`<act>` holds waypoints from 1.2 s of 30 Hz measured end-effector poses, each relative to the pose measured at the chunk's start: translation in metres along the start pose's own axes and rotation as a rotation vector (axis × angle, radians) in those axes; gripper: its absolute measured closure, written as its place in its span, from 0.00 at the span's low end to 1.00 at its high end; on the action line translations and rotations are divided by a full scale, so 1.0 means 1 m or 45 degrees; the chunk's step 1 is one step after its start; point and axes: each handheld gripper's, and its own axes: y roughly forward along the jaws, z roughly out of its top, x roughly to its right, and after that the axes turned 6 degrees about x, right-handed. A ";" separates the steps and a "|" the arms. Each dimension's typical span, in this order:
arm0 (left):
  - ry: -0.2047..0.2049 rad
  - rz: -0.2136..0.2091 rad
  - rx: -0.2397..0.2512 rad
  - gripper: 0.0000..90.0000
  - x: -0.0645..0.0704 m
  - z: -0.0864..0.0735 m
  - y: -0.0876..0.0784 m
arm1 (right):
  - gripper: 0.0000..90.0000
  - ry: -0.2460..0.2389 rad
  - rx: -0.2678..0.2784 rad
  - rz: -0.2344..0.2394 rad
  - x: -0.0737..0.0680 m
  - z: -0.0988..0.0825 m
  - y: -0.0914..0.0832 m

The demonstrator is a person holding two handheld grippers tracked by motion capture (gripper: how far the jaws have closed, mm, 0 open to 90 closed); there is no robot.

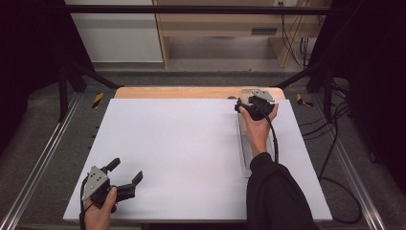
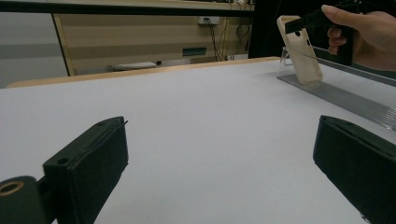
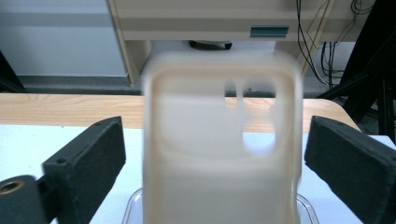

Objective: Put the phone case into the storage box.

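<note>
Left gripper [image 1: 128, 178]: I hold it low over the white table [image 1: 191, 158], jaws spread wide, nothing between them.
Phone case [image 3: 222, 149]: beige, standing upright at the far end of the clear stand [image 1: 244, 158], straight ahead of my right gripper.
Right gripper [image 1: 245, 103]: released; I see a gap between each pad and the case's long edges.
Handling: I judge it light, thin and flexible, probably rubbery, so easy to squash or tip.
Where to grip: I'd pinch across both long edges, below the camera cut-out.
Writing: I can read no brand or label.
</note>
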 end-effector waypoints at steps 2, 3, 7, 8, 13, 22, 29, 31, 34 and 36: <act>0.000 0.000 0.000 0.03 0.000 0.000 0.000 | 0.06 -0.004 0.011 0.000 0.000 0.001 -0.001; 0.001 0.000 0.000 0.03 0.000 0.000 0.000 | 0.06 -0.002 0.014 -0.001 0.000 0.002 -0.002; 0.000 0.002 0.000 0.03 0.000 0.000 0.000 | 0.06 -0.013 0.024 -0.009 -0.001 0.004 -0.004; 0.000 0.003 0.000 0.03 0.000 0.000 0.000 | 0.06 -0.016 0.028 -0.010 -0.001 0.004 -0.005; 0.002 0.002 0.000 0.03 0.000 0.000 0.000 | 0.05 -0.020 0.027 -0.011 0.000 0.007 -0.009; 0.002 0.005 0.000 0.03 0.000 0.000 0.000 | 0.03 -0.027 0.024 0.007 0.000 0.012 -0.015; 0.004 0.005 -0.001 0.03 0.000 0.000 0.000 | 0.04 -0.027 0.021 -0.006 0.002 0.014 -0.019; 0.005 0.004 -0.001 0.03 0.000 0.000 0.000 | 0.04 -0.026 0.012 -0.013 0.002 0.014 -0.020; 0.007 0.004 -0.001 0.03 0.000 0.000 0.000 | 0.04 -0.034 0.003 -0.011 0.002 0.014 -0.022; 0.009 0.003 -0.001 0.03 0.000 0.000 0.000 | 0.04 -0.033 0.004 -0.003 0.001 0.015 -0.022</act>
